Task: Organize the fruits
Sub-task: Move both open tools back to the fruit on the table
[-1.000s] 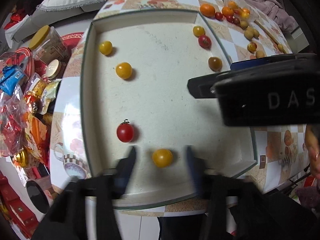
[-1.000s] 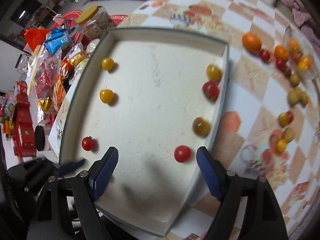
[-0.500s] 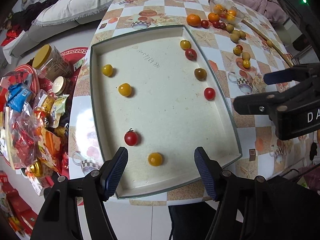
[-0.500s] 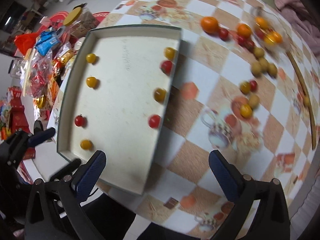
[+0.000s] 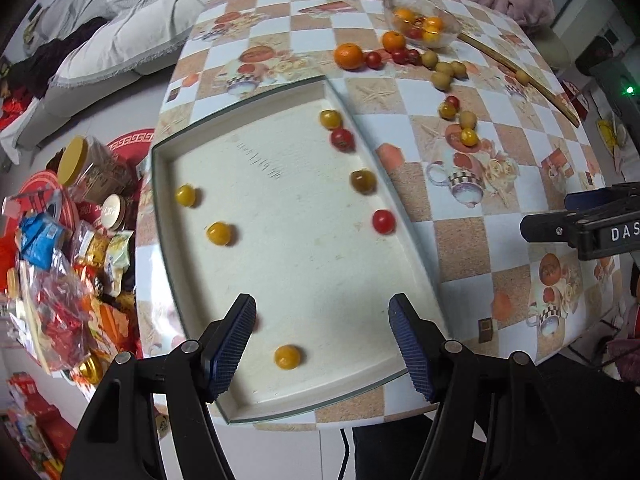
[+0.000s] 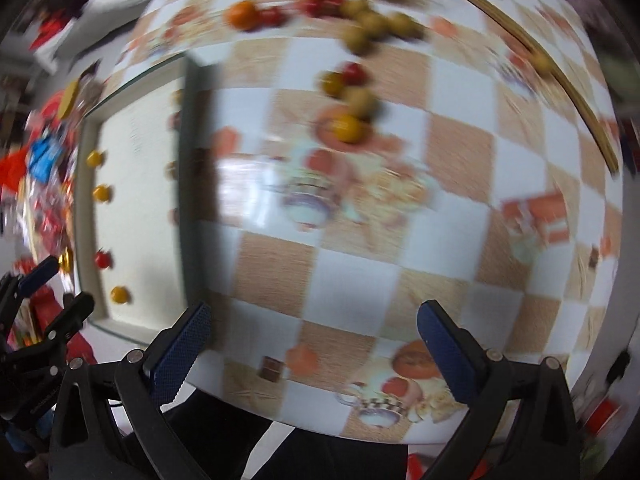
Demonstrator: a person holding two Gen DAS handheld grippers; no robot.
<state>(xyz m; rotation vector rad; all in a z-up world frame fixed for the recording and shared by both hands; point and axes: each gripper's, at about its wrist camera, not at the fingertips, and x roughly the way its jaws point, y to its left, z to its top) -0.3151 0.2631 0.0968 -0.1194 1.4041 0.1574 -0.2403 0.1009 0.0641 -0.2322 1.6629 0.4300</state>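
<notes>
Now both grippers hang empty, fingers wide: left gripper [image 5: 322, 336] over the shallow cream rectangular tray [image 5: 416, 240] holding 7 small round tomatoes, right gripper [image 6: 312, 344] approaching loose fruits [image 6: 348, 128]; straddle 1 squarely before closing.

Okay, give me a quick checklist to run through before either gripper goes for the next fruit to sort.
1. Left gripper jaws empty: ok, nothing between them.
2. Right gripper jaws empty and spread: ok.
3. Cream rectangular tray has bare floor left: ok.
4. Loose fruit remains on the checkered table: ok, a small round yellow tomato lies there.
5. Right wrist view sharp enough to aim: not ok, blurred.
6. Red tomato beside the left gripper's finger: cannot tell, hidden.
</notes>
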